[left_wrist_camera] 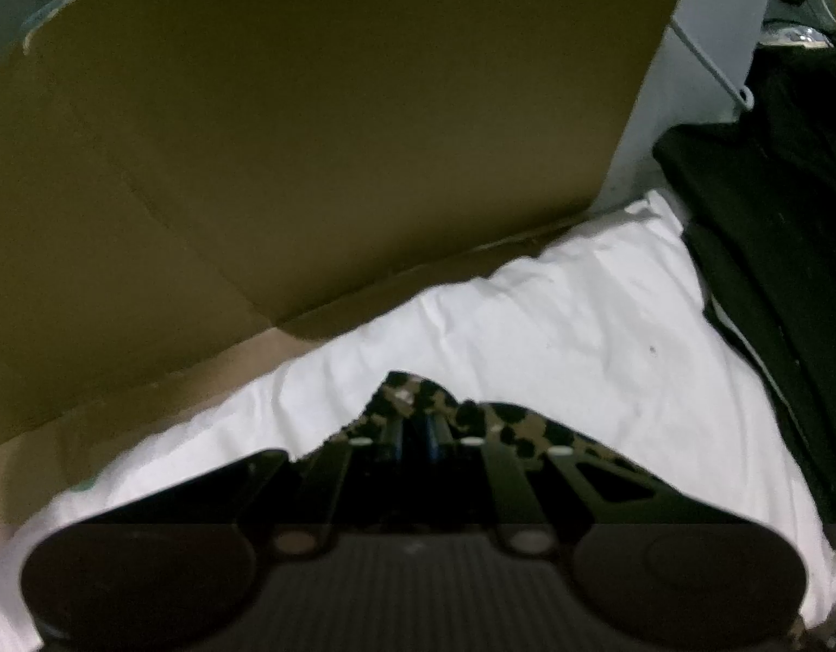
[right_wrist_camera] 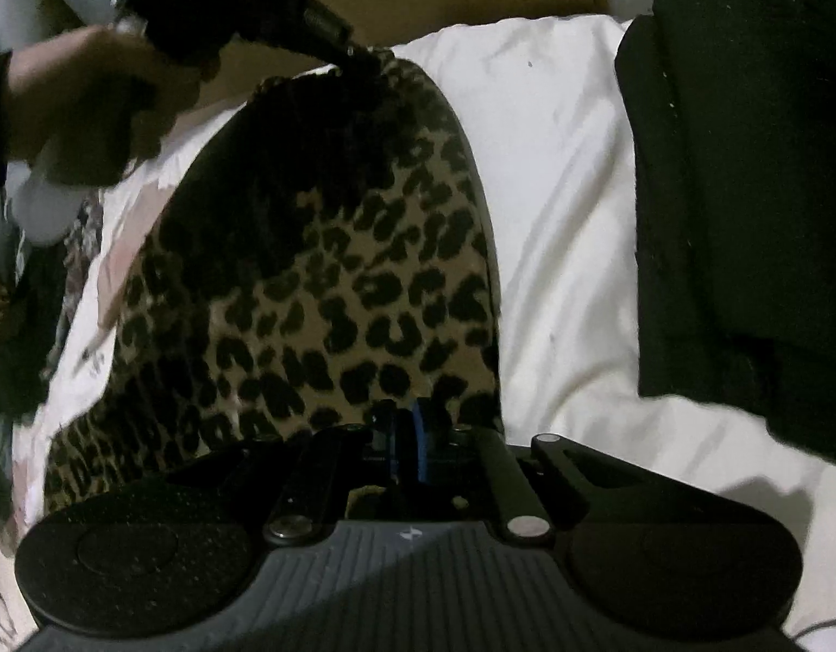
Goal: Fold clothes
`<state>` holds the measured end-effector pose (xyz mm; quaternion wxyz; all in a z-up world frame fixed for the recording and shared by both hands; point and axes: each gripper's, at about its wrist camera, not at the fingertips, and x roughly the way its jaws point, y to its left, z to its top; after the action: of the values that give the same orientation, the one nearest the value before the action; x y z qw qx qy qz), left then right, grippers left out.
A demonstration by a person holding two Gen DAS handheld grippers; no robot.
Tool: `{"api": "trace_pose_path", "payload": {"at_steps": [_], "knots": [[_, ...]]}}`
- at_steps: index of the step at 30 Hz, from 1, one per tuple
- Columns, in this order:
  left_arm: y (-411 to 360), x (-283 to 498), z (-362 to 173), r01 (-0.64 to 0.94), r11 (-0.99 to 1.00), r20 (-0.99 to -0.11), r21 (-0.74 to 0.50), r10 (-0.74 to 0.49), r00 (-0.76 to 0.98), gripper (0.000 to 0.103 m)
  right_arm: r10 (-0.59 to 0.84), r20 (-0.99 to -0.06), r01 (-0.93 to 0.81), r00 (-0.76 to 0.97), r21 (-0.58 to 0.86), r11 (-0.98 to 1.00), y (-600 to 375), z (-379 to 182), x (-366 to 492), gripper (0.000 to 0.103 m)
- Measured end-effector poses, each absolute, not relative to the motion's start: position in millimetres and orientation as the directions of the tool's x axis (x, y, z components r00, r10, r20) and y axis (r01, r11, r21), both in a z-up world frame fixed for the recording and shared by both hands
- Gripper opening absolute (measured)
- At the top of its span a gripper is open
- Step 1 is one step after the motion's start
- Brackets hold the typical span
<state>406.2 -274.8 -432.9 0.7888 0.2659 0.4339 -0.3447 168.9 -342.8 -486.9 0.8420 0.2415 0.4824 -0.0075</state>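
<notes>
A leopard-print garment lies stretched over a white sheet. My right gripper is shut on its near edge, the blue-padded jaws pinching the cloth. My left gripper, seen in the right wrist view with a hand behind it, pinches the far corner of the same garment. In the left wrist view my left gripper is shut on a bunched corner of the leopard-print garment, which pokes out past the jaws.
A large brown cardboard box stands close ahead of the left gripper. Dark folded clothes are stacked on the right of the sheet, also visible as dark clothes in the left view. More patterned cloth lies at the far left.
</notes>
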Motion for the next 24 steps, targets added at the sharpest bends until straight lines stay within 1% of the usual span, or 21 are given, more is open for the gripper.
{"api": "trace_pose_path", "payload": {"at_steps": [3,4,5,8,12,20,24], "knots": [[-273.5,406.9,-422.9,0.775,0.622,-0.866,0.110,-0.323,0.383,0.009,0.223,-0.816,0.256,0.534,0.407,0.877,-344.1,-489.3,166.1,0.005],[-272.3,406.8,-418.2,0.779,0.617,-0.864,0.109,-0.328,0.381,0.013,0.225,-0.815,0.263,0.533,0.413,0.872,-345.0,-489.9,165.7,0.004],[-270.6,406.8,-413.2,0.783,0.613,-0.862,0.107,-0.334,0.380,0.014,0.224,-0.817,0.265,0.531,0.411,0.872,-345.1,-490.2,166.4,0.004],[-260.5,407.3,-396.8,0.776,0.621,-0.856,0.108,-0.339,0.390,0.015,0.215,-0.824,0.259,0.524,0.395,0.881,-344.0,-489.0,168.8,0.004],[-238.9,403.6,-384.5,0.772,0.631,-0.859,0.078,-0.350,0.373,0.015,0.216,-0.821,0.253,0.529,0.396,0.883,-344.5,-489.3,168.0,0.004],[-198.3,381.8,-385.8,0.777,0.626,-0.856,0.065,-0.365,0.366,0.015,0.230,-0.815,0.260,0.532,0.415,0.872,-347.5,-491.3,167.0,0.004],[-191.7,369.8,-398.7,0.808,0.584,-0.858,0.081,-0.371,0.354,0.015,0.227,-0.815,0.244,0.534,0.405,0.881,-346.2,-491.0,166.6,0.004]]}}
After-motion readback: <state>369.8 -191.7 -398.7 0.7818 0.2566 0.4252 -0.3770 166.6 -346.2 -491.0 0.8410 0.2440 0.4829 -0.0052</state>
